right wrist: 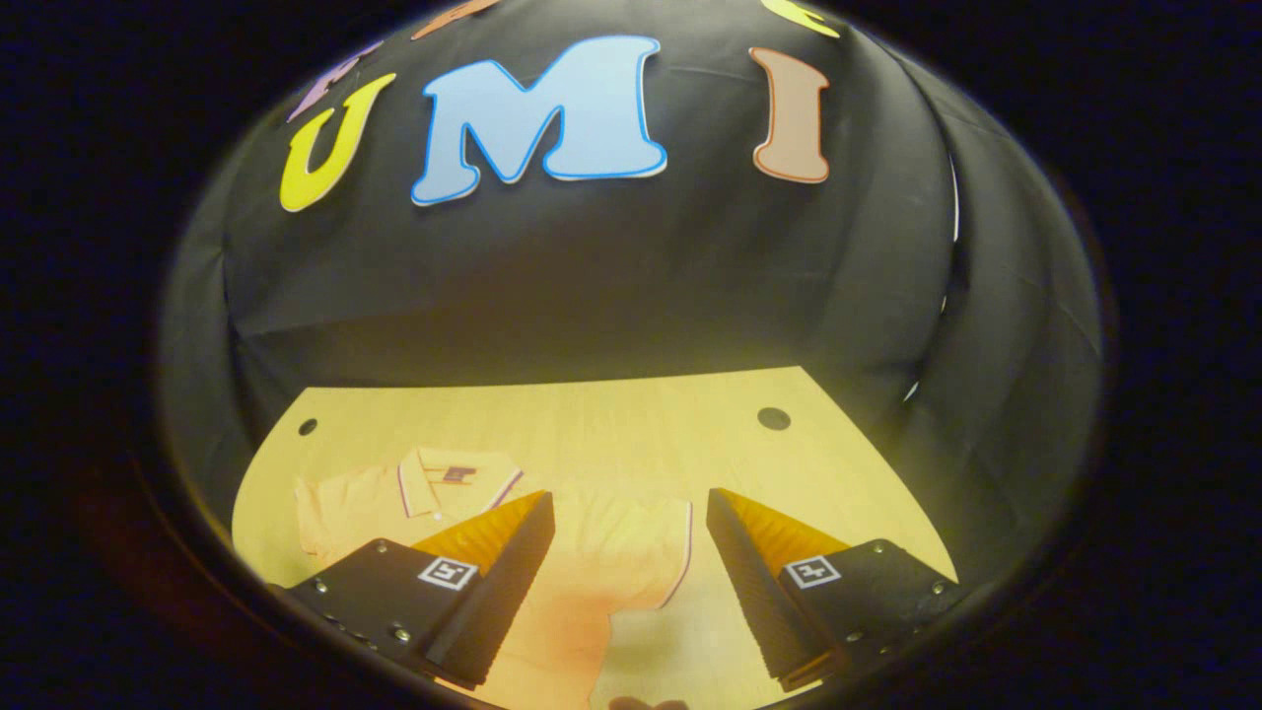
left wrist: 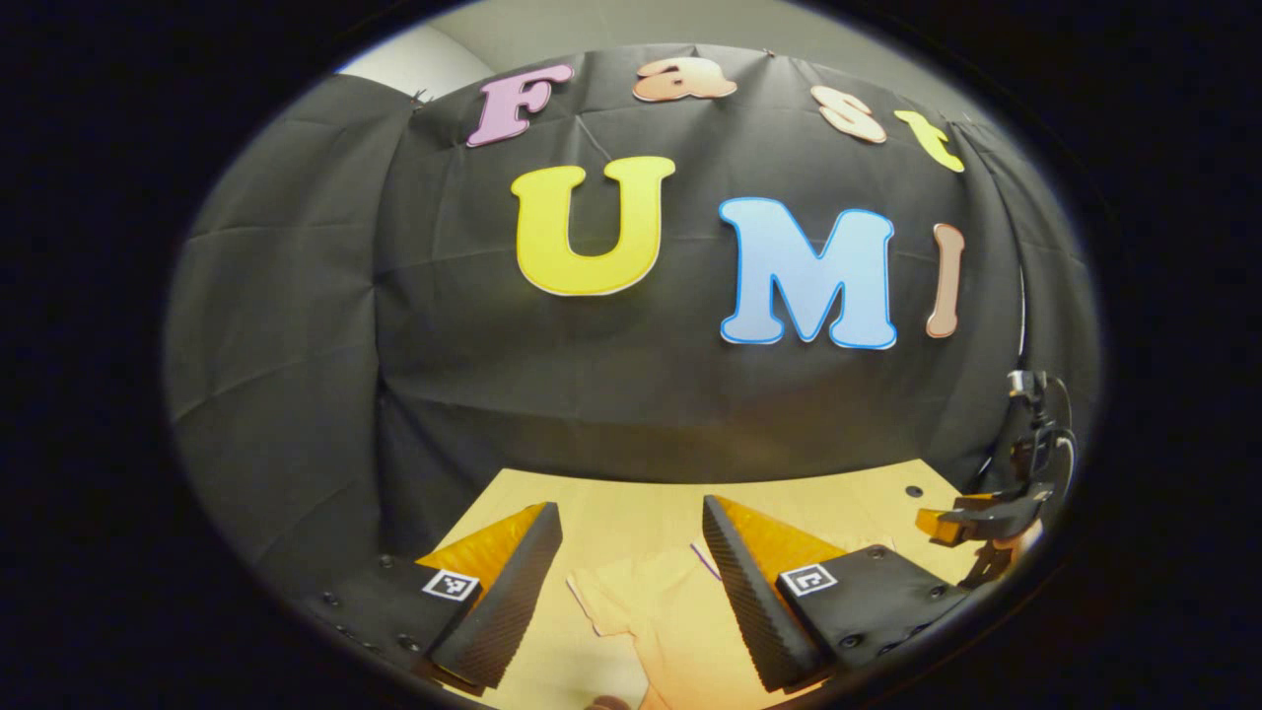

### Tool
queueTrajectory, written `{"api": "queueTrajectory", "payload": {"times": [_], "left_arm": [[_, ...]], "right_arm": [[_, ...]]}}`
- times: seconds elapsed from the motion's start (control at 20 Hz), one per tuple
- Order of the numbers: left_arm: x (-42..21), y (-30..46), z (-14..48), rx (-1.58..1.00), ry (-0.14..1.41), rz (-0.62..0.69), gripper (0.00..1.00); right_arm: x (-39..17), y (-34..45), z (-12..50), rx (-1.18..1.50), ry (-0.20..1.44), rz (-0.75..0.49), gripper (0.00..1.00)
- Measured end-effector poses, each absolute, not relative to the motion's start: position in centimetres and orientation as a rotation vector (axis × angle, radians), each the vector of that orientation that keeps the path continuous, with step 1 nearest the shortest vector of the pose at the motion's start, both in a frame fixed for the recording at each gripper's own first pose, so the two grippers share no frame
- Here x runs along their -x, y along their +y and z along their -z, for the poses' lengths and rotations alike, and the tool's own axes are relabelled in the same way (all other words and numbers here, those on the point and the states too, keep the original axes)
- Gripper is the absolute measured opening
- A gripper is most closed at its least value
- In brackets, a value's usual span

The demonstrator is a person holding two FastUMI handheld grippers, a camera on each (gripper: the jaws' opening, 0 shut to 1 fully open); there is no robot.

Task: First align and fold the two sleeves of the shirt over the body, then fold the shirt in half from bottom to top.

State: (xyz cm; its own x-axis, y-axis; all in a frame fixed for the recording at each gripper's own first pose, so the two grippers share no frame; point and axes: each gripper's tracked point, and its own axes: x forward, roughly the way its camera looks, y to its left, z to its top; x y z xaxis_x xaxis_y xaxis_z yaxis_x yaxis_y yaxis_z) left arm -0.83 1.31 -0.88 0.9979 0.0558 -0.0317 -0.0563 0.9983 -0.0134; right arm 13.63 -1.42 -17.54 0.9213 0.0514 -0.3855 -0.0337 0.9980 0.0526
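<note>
The shirt (right wrist: 552, 552) lies flat on the desk (right wrist: 611, 424), collar at 11 o'clock in the right gripper view, one sleeve hem ending at about 5 o'clock from it. The right gripper (right wrist: 631, 532) hangs over the shirt with fingers spread wide, holding nothing; bare desk runs to the far edge at 12 and to the right edge at 3. The left gripper (left wrist: 631, 547) also stands open and unladen above a sleeve (left wrist: 641, 602), with free desk ahead at 12.
</note>
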Motion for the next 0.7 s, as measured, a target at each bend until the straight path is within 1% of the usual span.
{"api": "queueTrajectory", "payload": {"times": [0.15,0.3,0.4,0.7], "left_arm": [[0.9,1.7,1.2,0.021,0.042,-0.073,0.95],[0.9,2.1,1.4,0.014,0.049,-0.087,0.94],[0.7,2.1,1.4,0.007,0.052,-0.094,0.94],[0.1,2.1,1.6,-0.007,0.064,-0.108,0.94]], "right_arm": [[-15.2,-1.8,21.2,-0.032,0.463,-0.044,0.99],[-16.8,-1.9,24.8,-0.042,0.541,-0.044,0.98],[-17.7,-2.3,27.0,-0.037,0.592,-0.034,0.98],[-19.5,-2.8,31.3,-0.060,0.699,-0.021,0.98]]}}
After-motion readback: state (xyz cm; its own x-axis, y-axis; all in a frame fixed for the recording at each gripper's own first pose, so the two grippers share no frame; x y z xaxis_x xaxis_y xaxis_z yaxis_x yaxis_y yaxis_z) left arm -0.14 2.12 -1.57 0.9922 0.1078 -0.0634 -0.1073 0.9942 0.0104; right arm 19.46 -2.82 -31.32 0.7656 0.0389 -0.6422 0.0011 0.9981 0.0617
